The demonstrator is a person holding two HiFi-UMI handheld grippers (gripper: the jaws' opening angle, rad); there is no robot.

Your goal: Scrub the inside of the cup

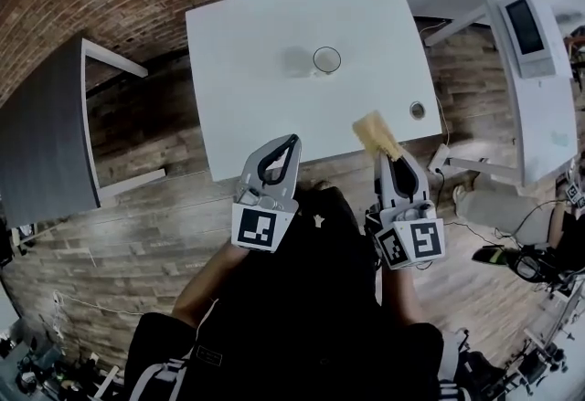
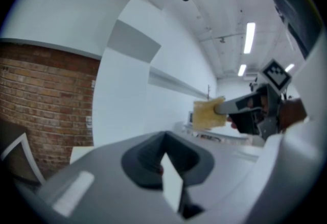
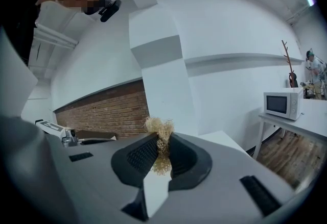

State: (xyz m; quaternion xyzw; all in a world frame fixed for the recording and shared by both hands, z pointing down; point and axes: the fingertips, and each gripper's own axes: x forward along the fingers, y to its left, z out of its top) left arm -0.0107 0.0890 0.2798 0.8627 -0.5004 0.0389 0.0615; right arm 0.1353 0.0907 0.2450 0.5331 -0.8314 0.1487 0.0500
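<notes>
Nearest the person, the left gripper (image 1: 291, 145) has its jaws pressed together with nothing between them, so they need to part before it can take anything; beside it the right gripper (image 1: 393, 162) is clamped on one end of a yellowish fibrous scrubber (image 1: 376, 133), whose free end juts forward over the near edge of the white table (image 1: 247, 107). The scrubber looks light, soft and springy, likely to squash and bend inside the cup rather than push stiffly; how much of it sits inside the jaws is hidden by the pads. Further out, well apart from both tools, the cup (image 1: 326, 59) stands upright near the middle of the table. It seems to be clear glass, so probably rigid, slick and breakable, and light enough to skate or tip under scrubbing; a hold around its outer wall, low down, looks safest. Only its rim reads plainly; whether it holds water or dirt I cannot tell, neither gripper view shows it, and a small round thing (image 1: 417, 110) near the table's right edge is too small to name.
</notes>
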